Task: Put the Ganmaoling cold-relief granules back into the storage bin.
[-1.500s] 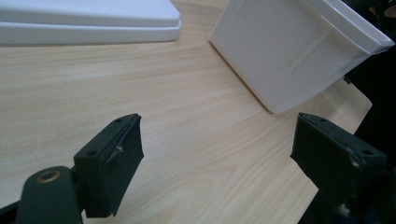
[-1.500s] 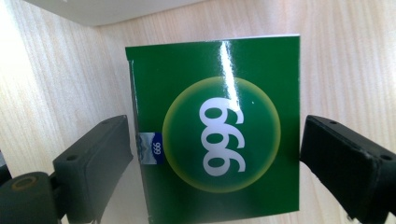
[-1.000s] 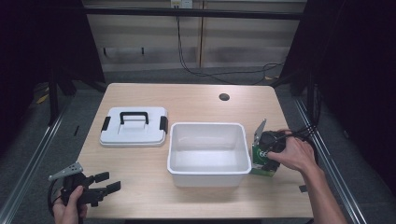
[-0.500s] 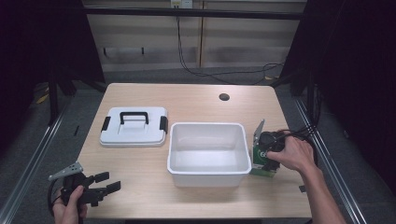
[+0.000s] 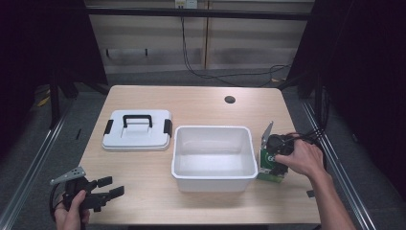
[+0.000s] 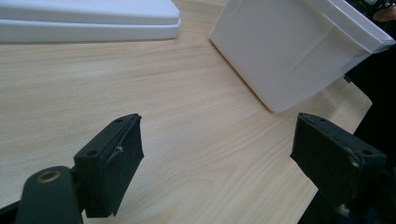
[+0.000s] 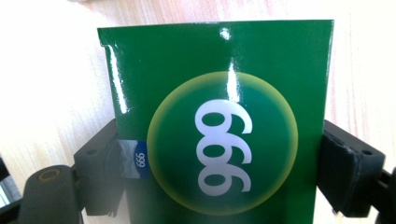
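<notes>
Your left gripper (image 5: pixel 106 189) sits low at the near left corner of the wooden table (image 5: pixel 201 103), its jaws wide apart with only bare wood between them. Further in lies the flat white lid (image 5: pixel 137 130) with a black handle. Next comes the white plastic bin (image 5: pixel 213 157), with nothing in it. Just to its right, your right gripper (image 5: pixel 274 163) points down, its jaws squeezed on both sides of the shiny green box (image 7: pixel 219 126).
</notes>
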Tool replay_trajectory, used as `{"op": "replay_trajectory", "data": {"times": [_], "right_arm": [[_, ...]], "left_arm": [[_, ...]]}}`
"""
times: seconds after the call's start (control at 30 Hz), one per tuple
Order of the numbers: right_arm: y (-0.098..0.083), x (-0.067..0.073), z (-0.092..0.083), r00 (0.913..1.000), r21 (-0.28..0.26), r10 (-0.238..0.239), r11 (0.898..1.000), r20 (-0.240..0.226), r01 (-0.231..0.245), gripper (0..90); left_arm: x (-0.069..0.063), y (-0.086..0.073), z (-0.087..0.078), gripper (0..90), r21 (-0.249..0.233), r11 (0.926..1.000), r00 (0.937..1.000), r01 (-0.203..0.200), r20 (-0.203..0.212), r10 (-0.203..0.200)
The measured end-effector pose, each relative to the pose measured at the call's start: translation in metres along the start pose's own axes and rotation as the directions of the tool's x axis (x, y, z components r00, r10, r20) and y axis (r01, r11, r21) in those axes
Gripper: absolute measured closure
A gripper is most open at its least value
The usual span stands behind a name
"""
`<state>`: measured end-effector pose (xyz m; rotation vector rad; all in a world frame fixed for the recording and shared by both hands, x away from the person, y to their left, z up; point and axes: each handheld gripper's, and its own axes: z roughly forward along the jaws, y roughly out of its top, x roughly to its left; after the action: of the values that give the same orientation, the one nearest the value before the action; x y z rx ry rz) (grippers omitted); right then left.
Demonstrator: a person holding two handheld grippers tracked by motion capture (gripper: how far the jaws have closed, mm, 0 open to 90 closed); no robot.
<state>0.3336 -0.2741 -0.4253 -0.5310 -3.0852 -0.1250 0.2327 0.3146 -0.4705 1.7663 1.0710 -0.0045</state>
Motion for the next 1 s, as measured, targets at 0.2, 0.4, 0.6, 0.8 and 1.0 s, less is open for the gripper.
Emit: {"op": "replay_trajectory", "data": {"times": [0.2, 0.4, 0.6, 0.8, 1.0], "right_arm": [[-0.002, -0.001, -0.004, 0.9999, -0.014, 0.01, 1.0, -0.006, -0.01, 15.4], [-0.004, -0.001, -0.007, 0.9999, -0.014, 0.014, 1.0, -0.008, -0.015, 15.5], [-0.006, 0.0, -0.014, 0.9999, -0.015, 0.016, 1.0, -0.006, -0.016, 15.6], [-0.007, 0.001, -0.021, 0.9999, -0.011, 0.013, 1.0, 0.003, -0.013, 15.6], [-0.008, 0.003, -0.028, 0.9999, -0.025, 0.004, 1.0, 0.014, -0.004, 15.6]], "left_arm": [[0.0, 0.0, 0.0, 16.2, 0.002, 1.0, 1.0, 0.0, 0.001, 0.0], [0.0, 0.0, 0.0, 16.3, 0.0, 1.0, 1.0, 0.005, 0.004, -0.005], [0.001, 0.0, 0.001, 16.2, -0.001, 1.0, 1.0, 0.008, 0.0, -0.008], [0.001, 0.0, 0.0, 16.2, -0.002, 1.0, 1.0, 0.007, 0.001, -0.007], [0.002, 0.0, 0.001, 16.3, 0.001, 1.0, 1.0, 0.009, 0.001, -0.009]]}}
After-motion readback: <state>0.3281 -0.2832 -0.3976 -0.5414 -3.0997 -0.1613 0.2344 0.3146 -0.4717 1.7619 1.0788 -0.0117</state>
